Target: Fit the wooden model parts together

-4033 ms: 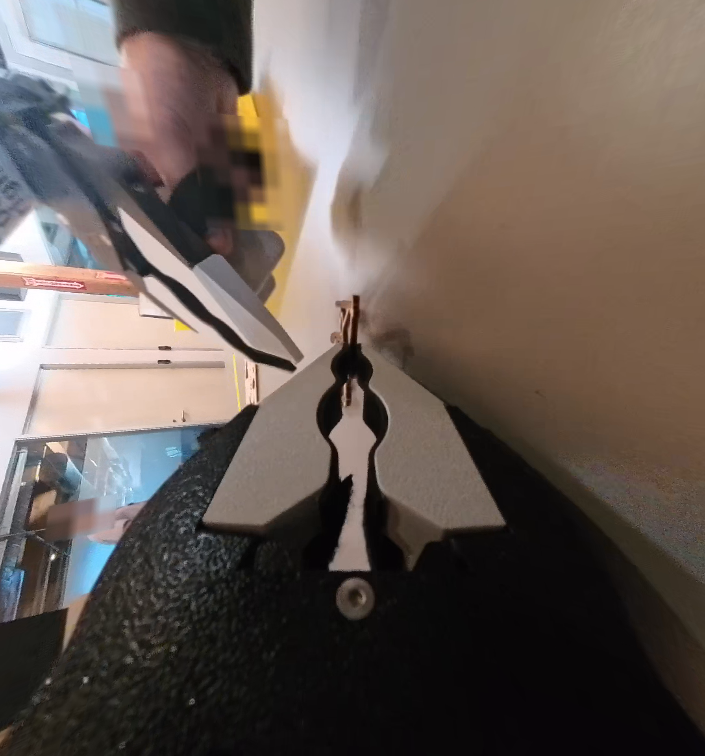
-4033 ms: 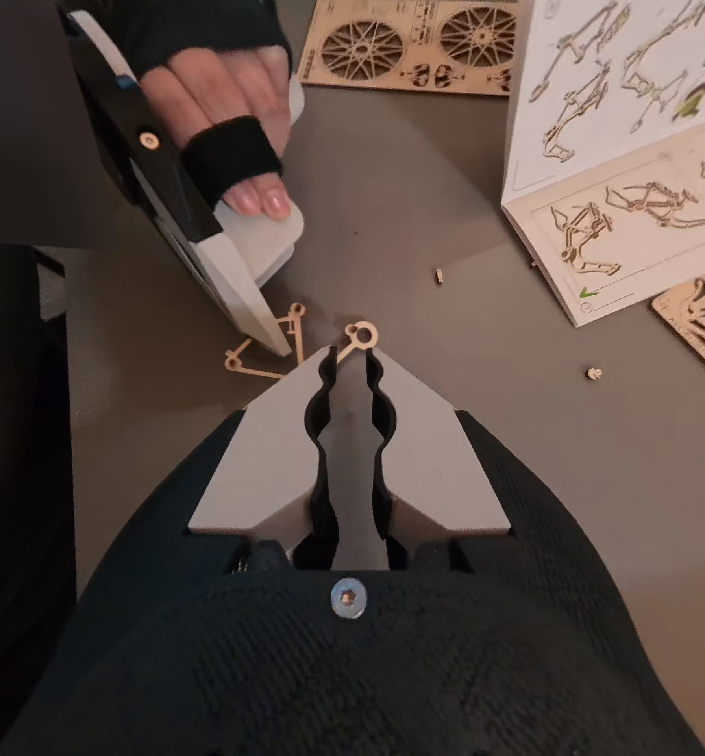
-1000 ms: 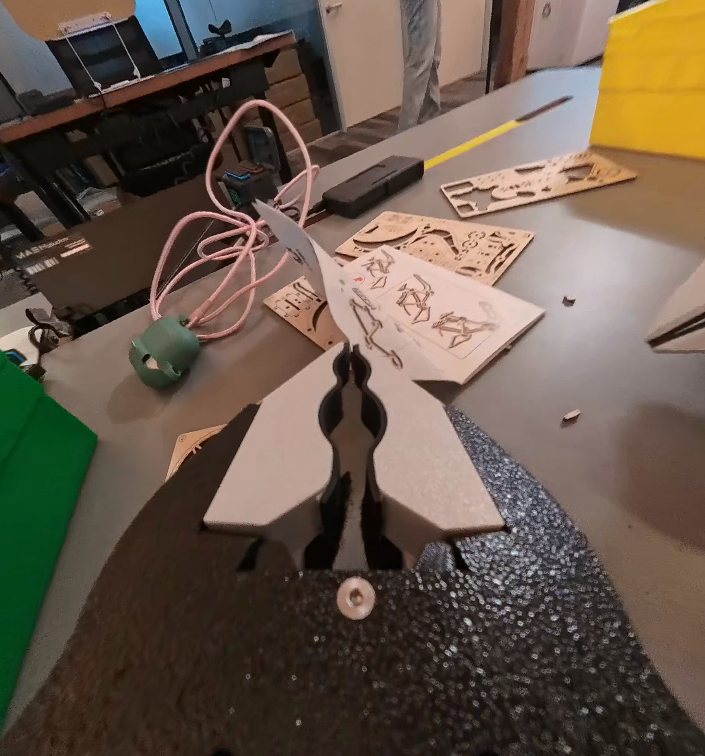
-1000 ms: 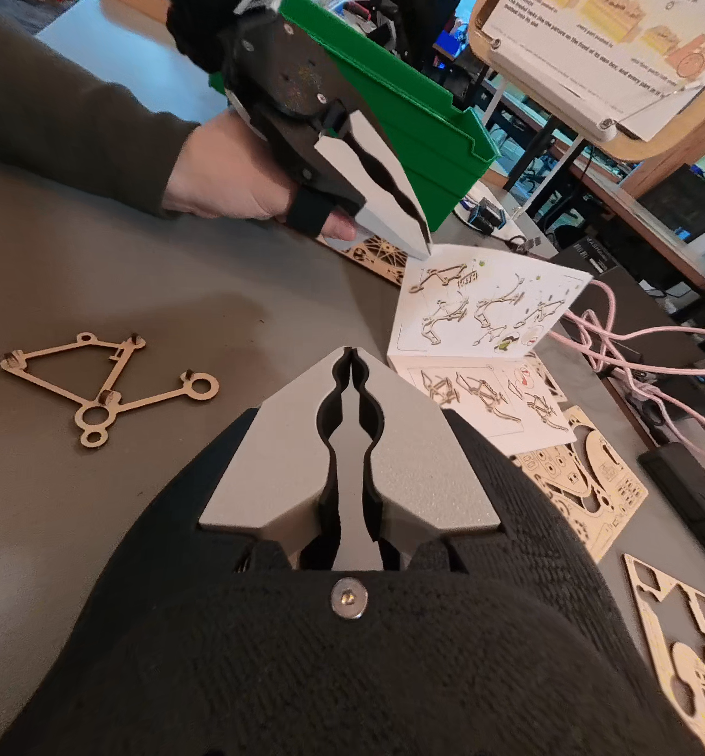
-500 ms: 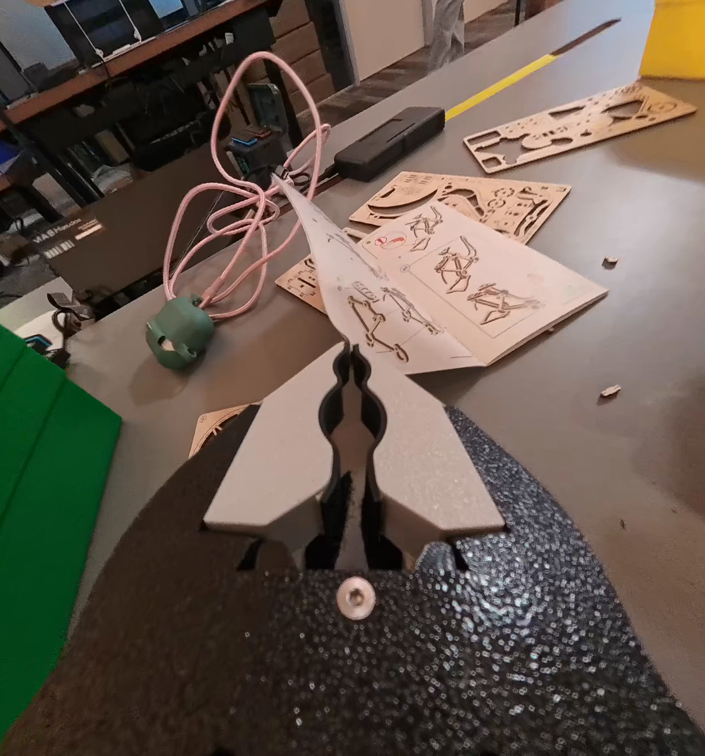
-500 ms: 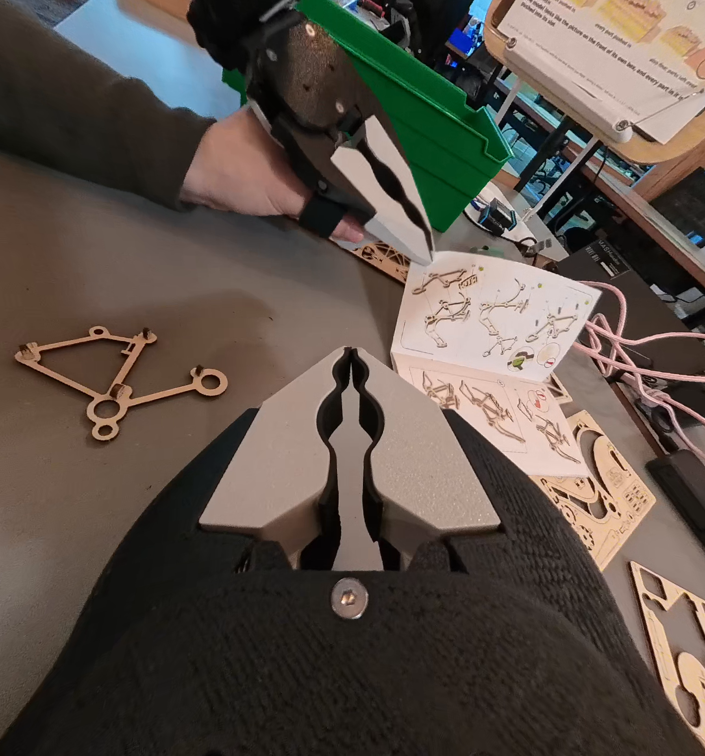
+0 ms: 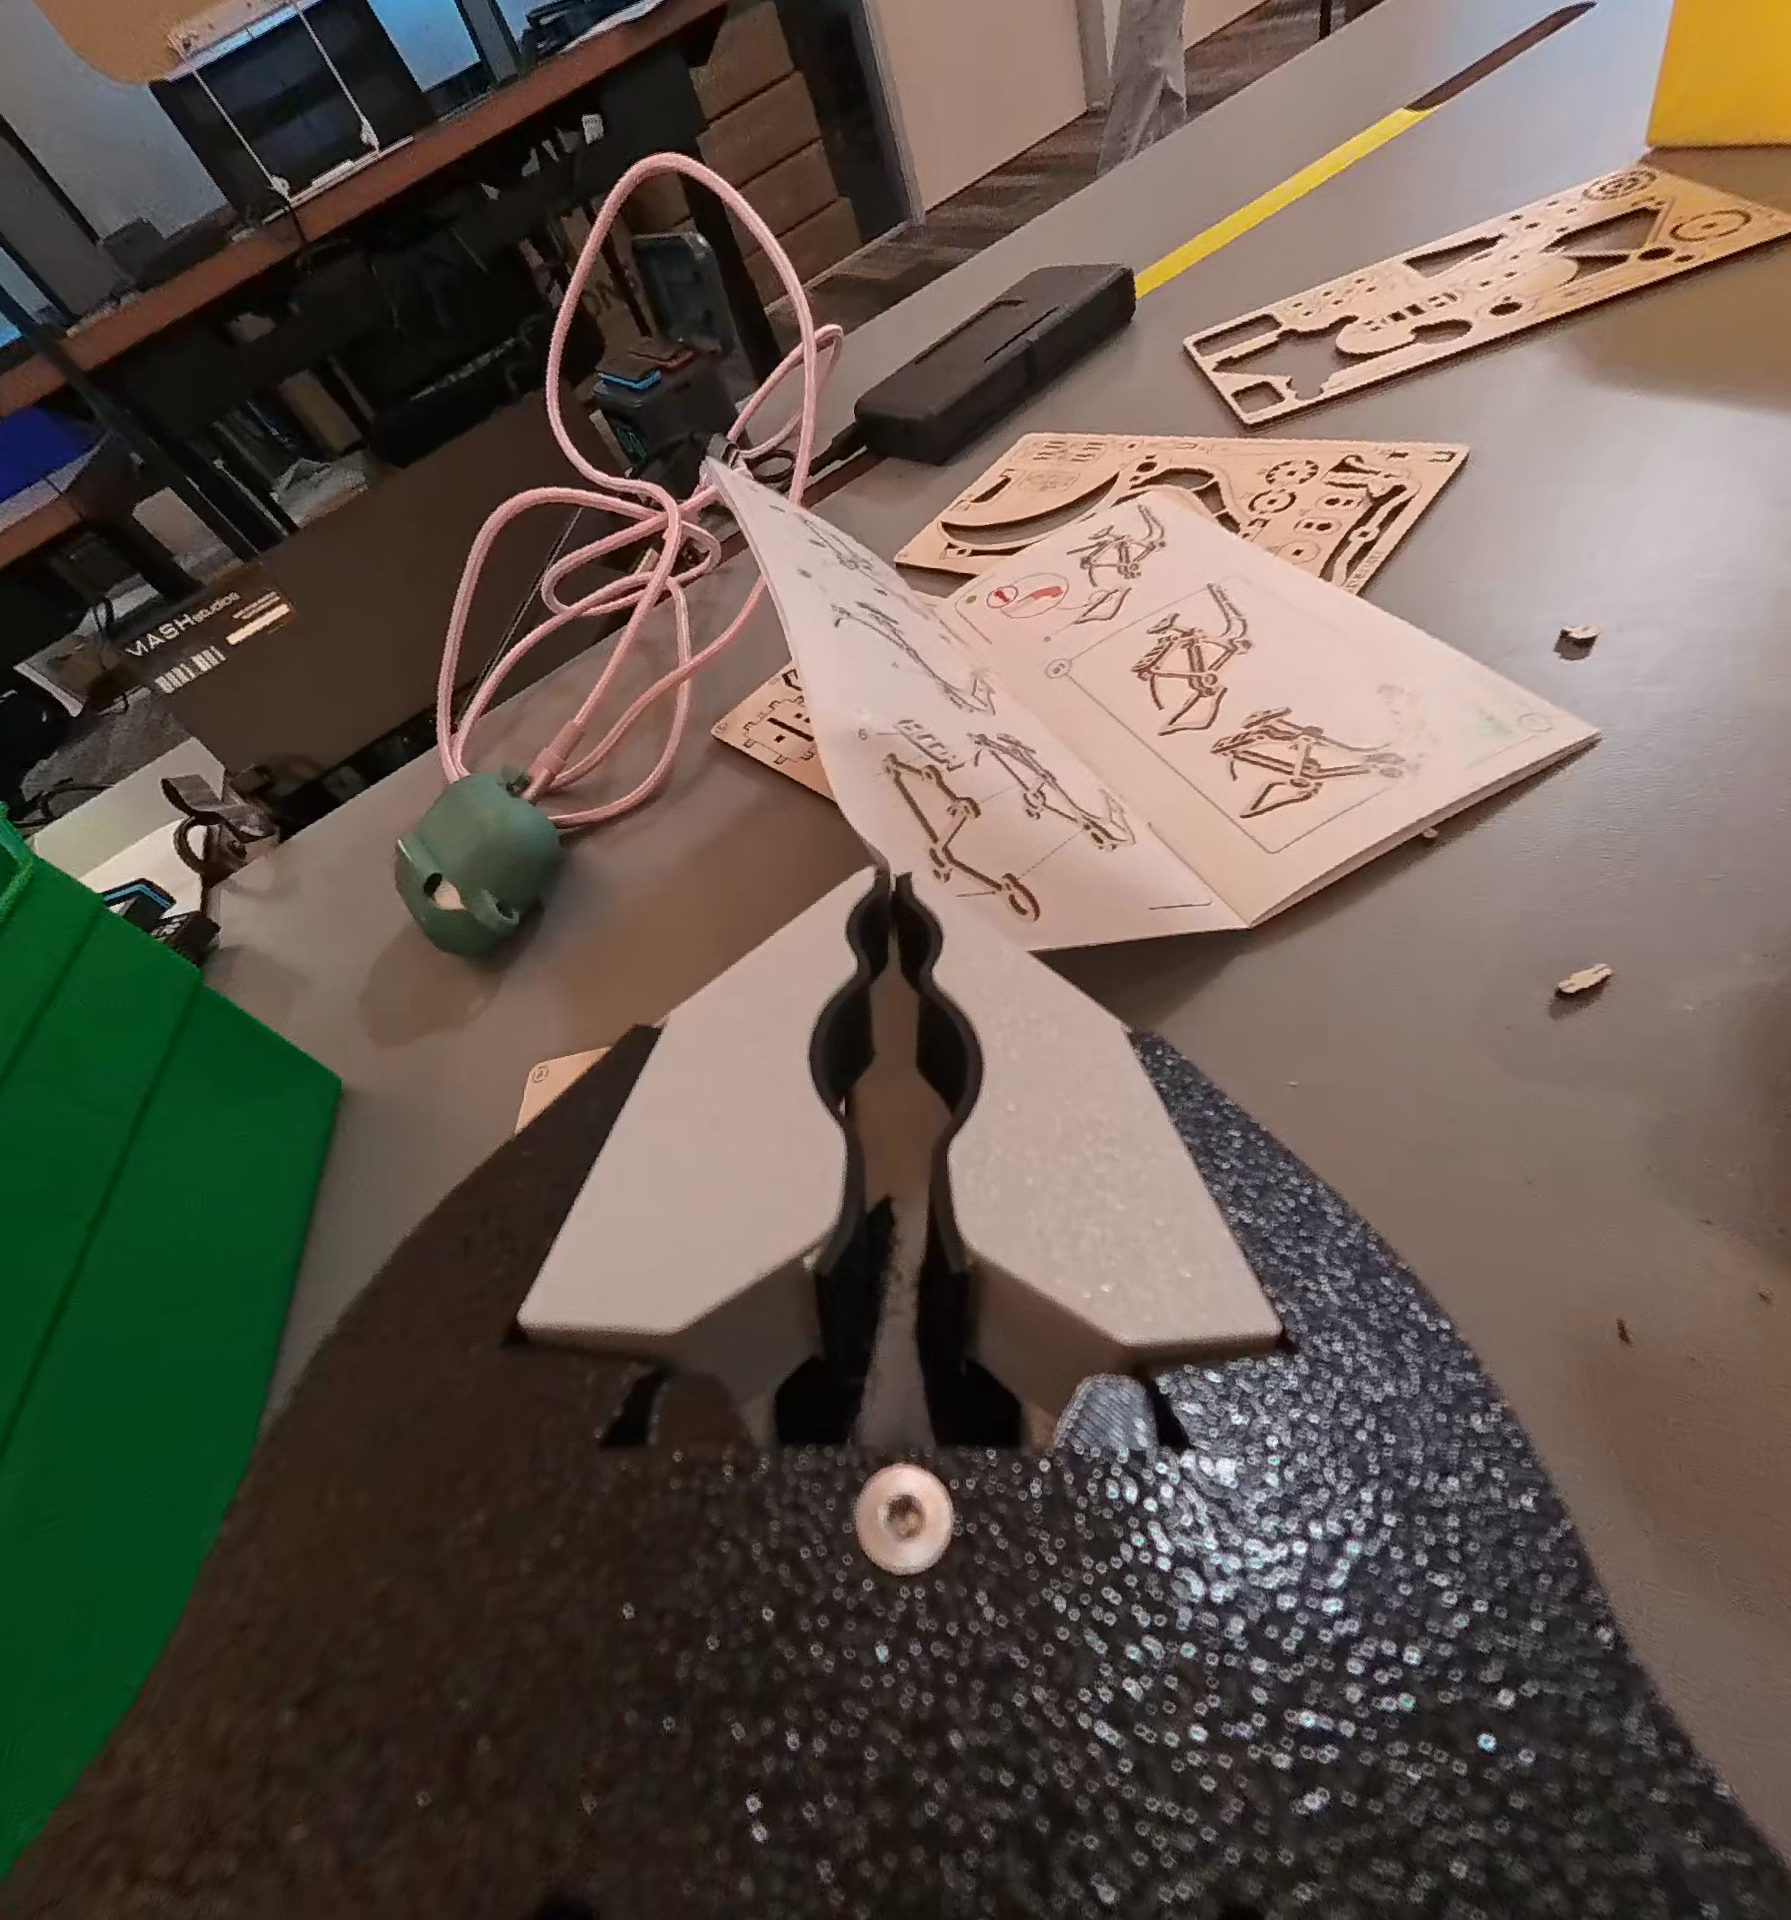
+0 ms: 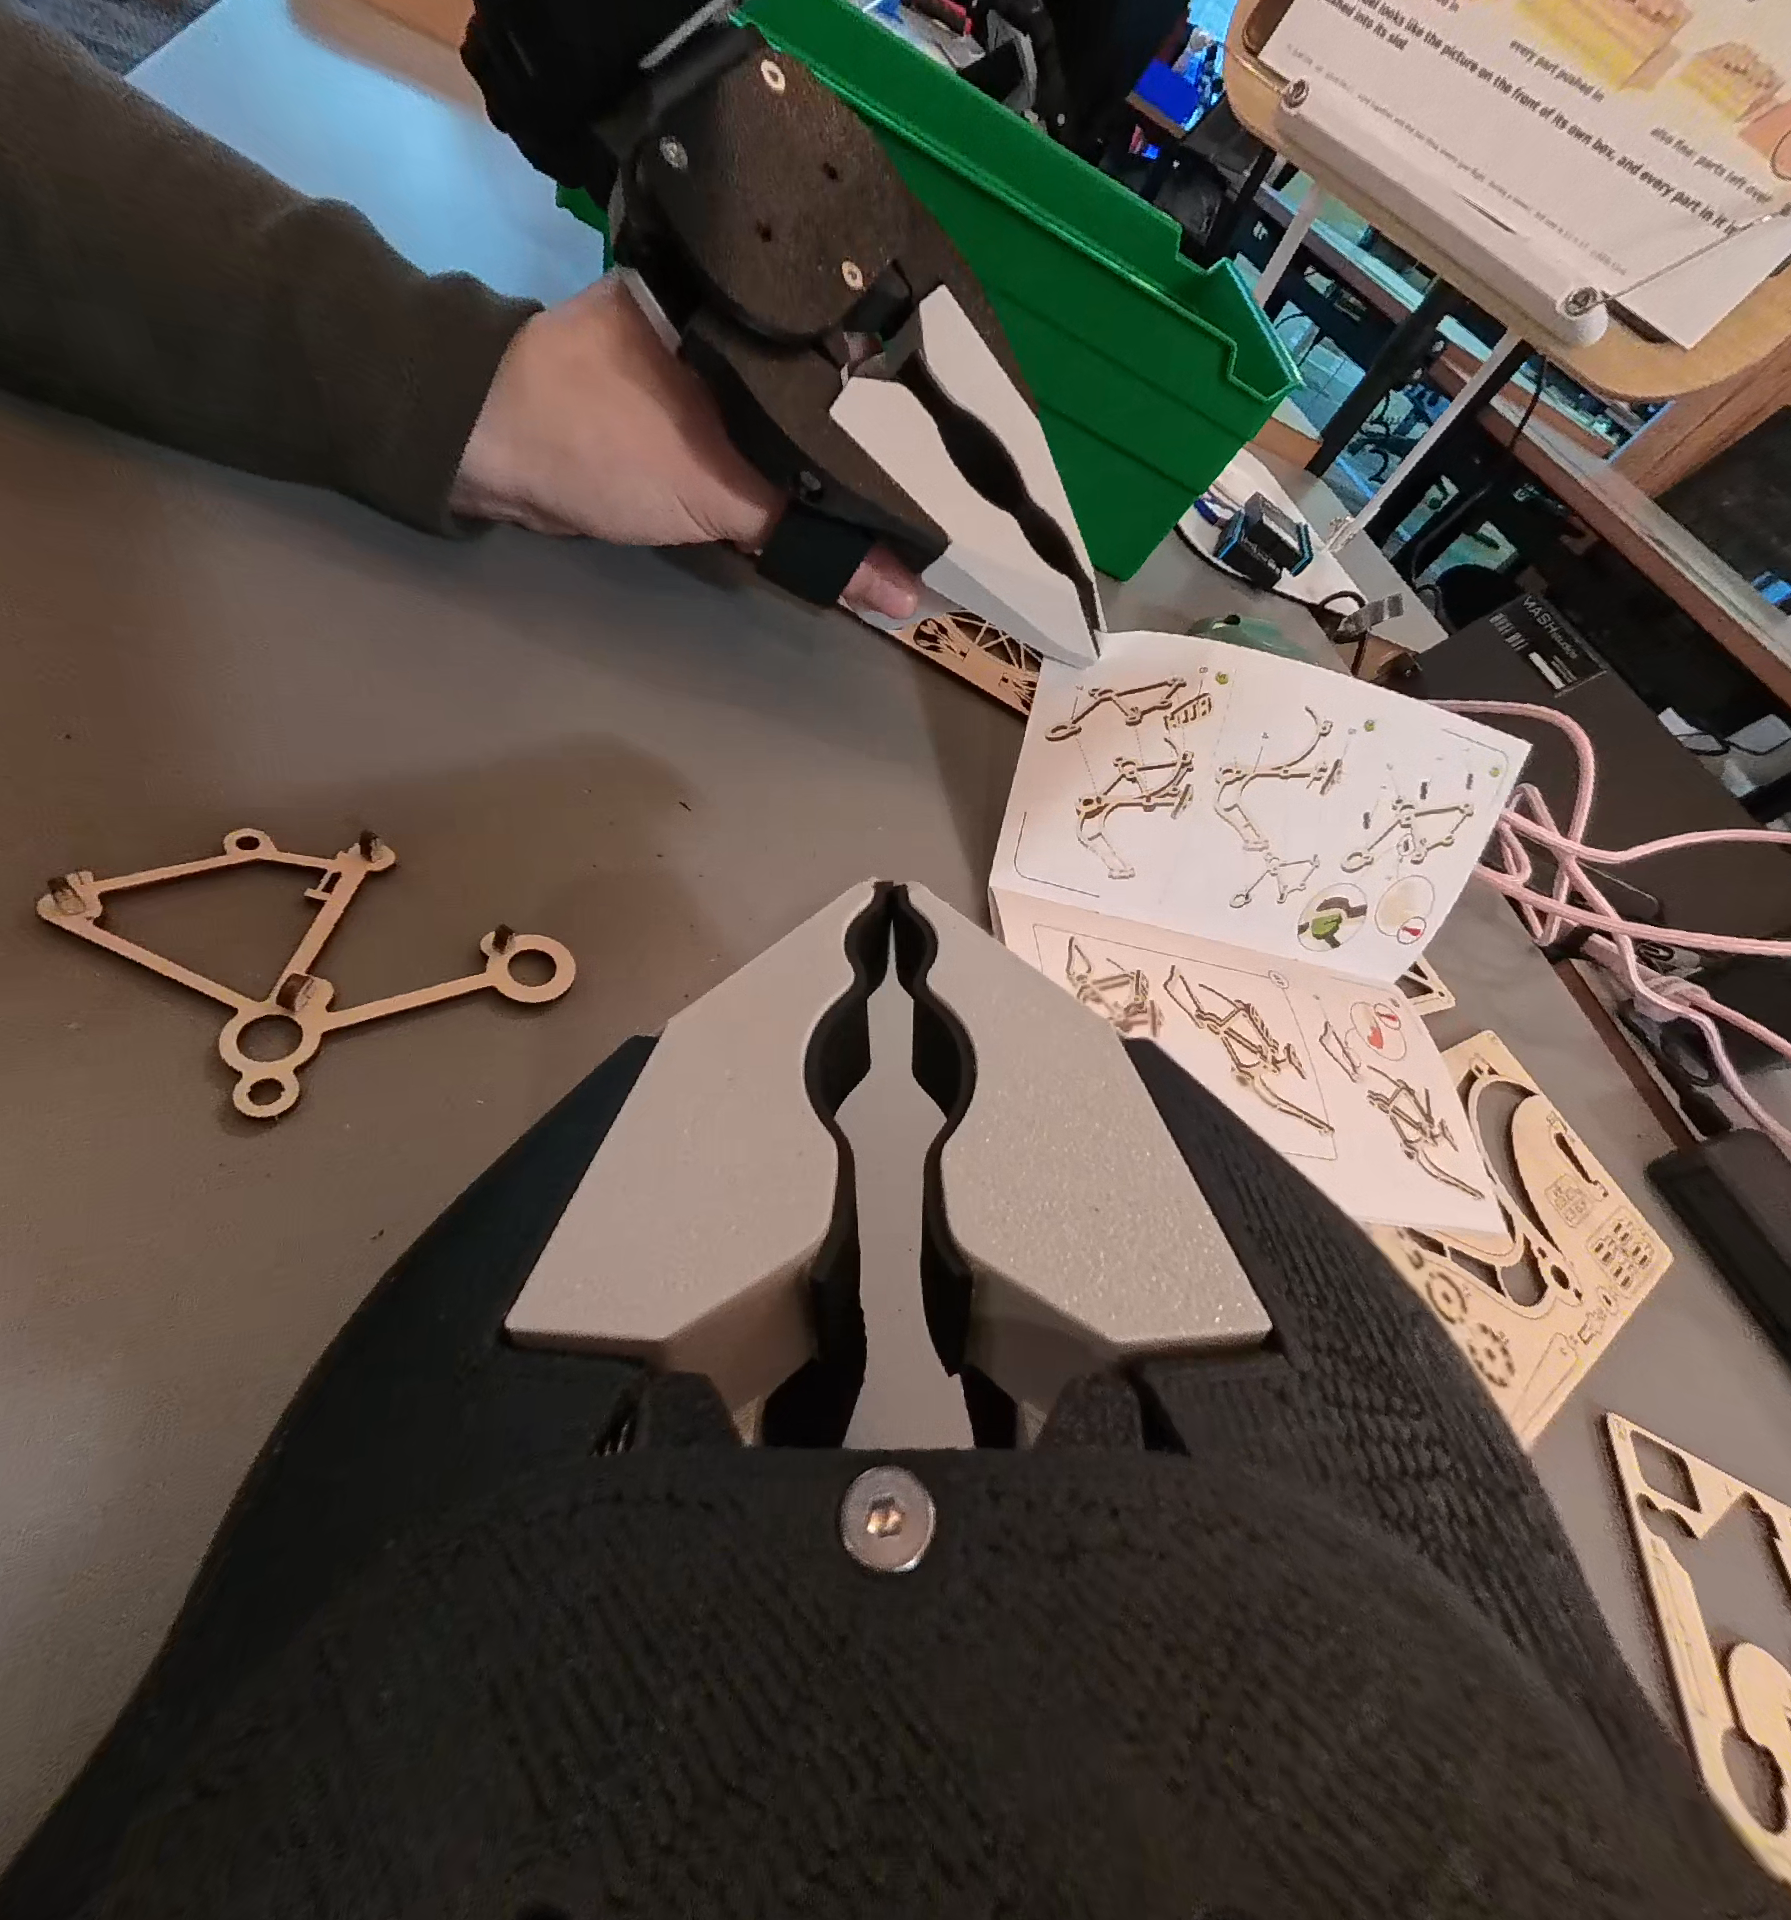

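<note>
Two tools, left [image 8: 1083,639] and right [image 8: 891,899], both closed on nothing; partly pegged wooden frame [image 8: 283,961] flat on worktop [image 8: 662,790] left of right tool; uncut part sheets [image 7: 1182,499] remaining.

The grey table [image 8: 662,665] carries a wooden frame [image 8: 288,966] at nine o'clock and an open booklet [image 8: 1244,914] at two.

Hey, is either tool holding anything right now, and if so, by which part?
The left tool pinches the raised page of the instruction booklet at its top corner. The right tool is shut on nothing.
</note>
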`<state>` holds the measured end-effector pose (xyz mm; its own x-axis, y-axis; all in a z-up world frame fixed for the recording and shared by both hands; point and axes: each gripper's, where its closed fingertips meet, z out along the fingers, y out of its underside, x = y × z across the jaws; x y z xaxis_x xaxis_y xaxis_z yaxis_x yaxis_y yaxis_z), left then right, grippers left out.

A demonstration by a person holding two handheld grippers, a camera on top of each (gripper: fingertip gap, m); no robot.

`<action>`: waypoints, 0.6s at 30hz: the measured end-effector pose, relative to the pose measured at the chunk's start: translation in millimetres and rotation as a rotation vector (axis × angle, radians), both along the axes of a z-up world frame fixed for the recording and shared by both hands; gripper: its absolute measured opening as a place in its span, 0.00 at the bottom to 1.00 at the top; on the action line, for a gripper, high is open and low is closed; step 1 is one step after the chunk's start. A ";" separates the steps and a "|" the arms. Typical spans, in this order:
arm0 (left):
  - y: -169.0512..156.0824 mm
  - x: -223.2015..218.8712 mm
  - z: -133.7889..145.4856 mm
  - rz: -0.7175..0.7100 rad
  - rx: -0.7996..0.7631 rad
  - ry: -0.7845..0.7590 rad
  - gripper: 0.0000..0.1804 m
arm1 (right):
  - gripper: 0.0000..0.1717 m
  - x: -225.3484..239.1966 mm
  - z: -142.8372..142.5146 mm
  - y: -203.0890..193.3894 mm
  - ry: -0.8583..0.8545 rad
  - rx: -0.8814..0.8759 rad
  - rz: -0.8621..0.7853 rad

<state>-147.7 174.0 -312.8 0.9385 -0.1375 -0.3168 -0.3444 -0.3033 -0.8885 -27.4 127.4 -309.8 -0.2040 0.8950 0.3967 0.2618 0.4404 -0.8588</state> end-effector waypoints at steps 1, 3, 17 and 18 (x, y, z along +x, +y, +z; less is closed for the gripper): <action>0.0 -0.2 -0.2 0.001 -0.001 0.000 0.00 | 0.00 0.1 -0.7 -0.2 -0.006 -0.006 0.000; 0.3 -0.7 -0.4 0.003 -0.004 -0.003 0.00 | 0.00 -0.1 -1.3 0.0 -0.011 -0.008 -0.002; 0.7 0.2 -1.4 -0.003 -0.012 -0.005 0.00 | 0.00 -0.4 -9.8 10.7 -0.074 -0.024 -0.078; 0.7 0.6 -1.6 -0.004 -0.013 -0.004 0.00 | 0.00 -0.3 -10.1 11.4 -0.077 -0.027 -0.081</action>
<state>-147.2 174.7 -314.4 0.9390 -0.1456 -0.3115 -0.3424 -0.3136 -0.8856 -27.8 138.8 -319.9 -0.1594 0.9201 0.3579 0.3609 0.3917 -0.8463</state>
